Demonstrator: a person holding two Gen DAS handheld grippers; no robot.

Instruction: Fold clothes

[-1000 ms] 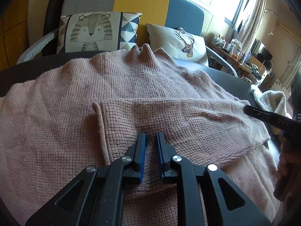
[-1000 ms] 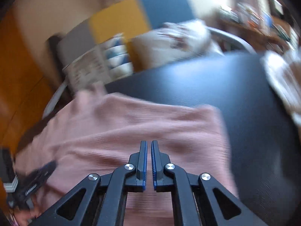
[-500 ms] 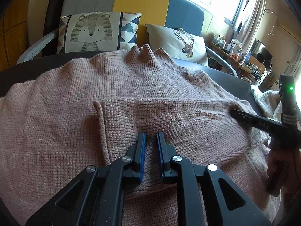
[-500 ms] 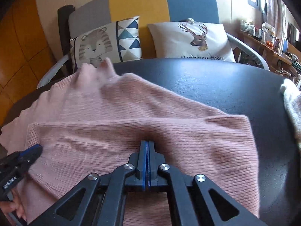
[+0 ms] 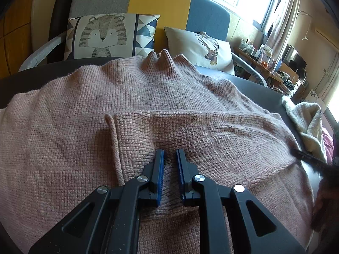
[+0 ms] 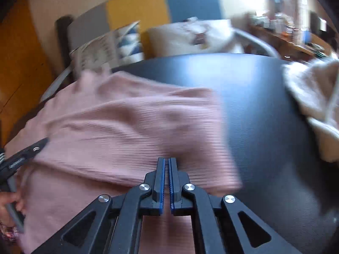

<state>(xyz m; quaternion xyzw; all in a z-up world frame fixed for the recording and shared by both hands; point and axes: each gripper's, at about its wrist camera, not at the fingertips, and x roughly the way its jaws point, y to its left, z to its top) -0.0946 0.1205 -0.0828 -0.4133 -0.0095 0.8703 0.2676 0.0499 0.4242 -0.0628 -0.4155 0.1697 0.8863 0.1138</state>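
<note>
A pink knitted sweater (image 5: 106, 110) lies spread on the dark table (image 6: 264, 110), its collar on the far side toward the sofa with the tiger cushion (image 5: 101, 36). One sleeve (image 5: 211, 139) is laid across the sweater's chest, its cuff end reaching a little past the sweater's middle. The left gripper (image 5: 170, 160) rests on that folded sleeve with its jaws parted by a narrow gap, and some knit may sit between them, but the view does not settle whether it grips. The right gripper (image 6: 168, 169) sits at the near edge of the folded sleeve on the sweater's right side; its pads are nearly together with only a slit between them, and the blur hides whether any cloth is pinched (this view is smeared by motion, so the hand is likely on the move). As I judge it, the step in hand is the sleeve fold. The sweater's left side lies flat and wide, so bringing that side in looks due next, with a grip at its outer edge. A cream garment (image 6: 313, 97) waits to the right of the sweater.
</note>
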